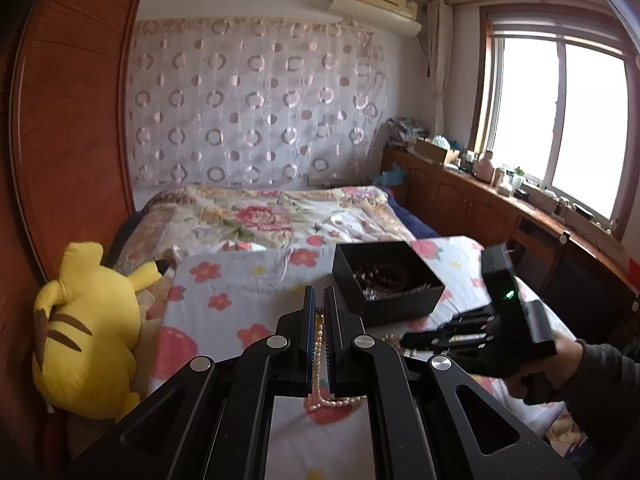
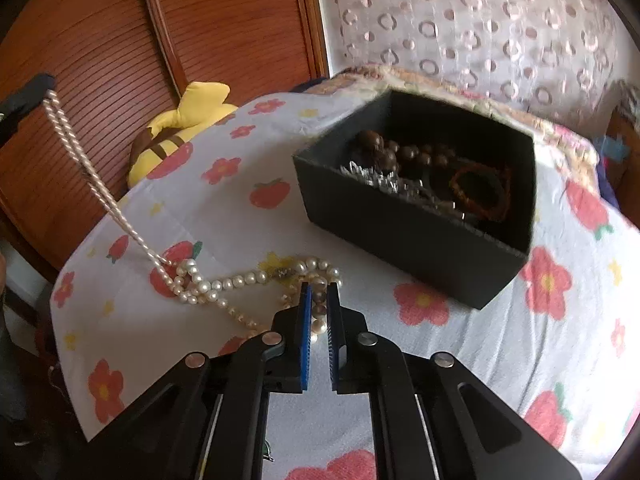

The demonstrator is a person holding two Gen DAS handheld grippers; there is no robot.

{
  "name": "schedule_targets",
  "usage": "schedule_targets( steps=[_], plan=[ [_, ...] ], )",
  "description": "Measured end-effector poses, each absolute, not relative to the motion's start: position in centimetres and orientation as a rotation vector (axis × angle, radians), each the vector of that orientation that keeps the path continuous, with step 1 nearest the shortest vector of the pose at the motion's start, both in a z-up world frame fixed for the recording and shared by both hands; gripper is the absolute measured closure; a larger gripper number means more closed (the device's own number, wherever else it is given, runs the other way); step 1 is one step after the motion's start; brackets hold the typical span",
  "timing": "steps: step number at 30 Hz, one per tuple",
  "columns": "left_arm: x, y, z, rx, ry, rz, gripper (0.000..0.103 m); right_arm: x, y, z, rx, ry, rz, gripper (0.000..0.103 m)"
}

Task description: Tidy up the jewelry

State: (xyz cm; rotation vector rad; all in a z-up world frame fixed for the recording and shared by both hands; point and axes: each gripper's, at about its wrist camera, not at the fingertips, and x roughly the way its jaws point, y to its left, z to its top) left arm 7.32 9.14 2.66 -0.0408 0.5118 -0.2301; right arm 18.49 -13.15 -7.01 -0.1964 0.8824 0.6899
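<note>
A thin strand of small pinkish pearls is clamped between the fingers of my left gripper, which is shut on it. In the right wrist view that strand runs taut from the left gripper down to a tangle on the floral sheet. My right gripper is shut on a white pearl necklace with larger beads, which lies tangled with the strand. Behind it stands an open black box holding brown beads, an amber bracelet and something silvery. The left wrist view shows the box and the right gripper.
A yellow plush toy lies at the sheet's left edge against dark wooden panelling. A flowered bedspread stretches behind the box. A wooden sideboard with clutter runs under the window on the right. A sleeved hand holds the right gripper.
</note>
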Motion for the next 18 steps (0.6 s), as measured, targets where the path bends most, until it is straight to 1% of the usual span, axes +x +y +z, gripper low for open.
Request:
schedule_targets(
  steps=[4, 10, 18],
  plan=[
    [7.7, 9.1, 1.8, -0.046, 0.534, -0.230, 0.100, 17.4, -13.4, -3.8, -0.198, 0.777, 0.687, 0.095],
    [7.6, 9.7, 1.6, -0.054, 0.530, -0.221, 0.100, 15.9, -14.2, 3.0, -0.213, 0.610, 0.677, 0.095],
    [7.5, 10.1, 2.2, -0.059, 0.513, -0.210, 0.100, 16.0, -15.5, 9.1, -0.239, 0.496, 0.643, 0.095]
  ],
)
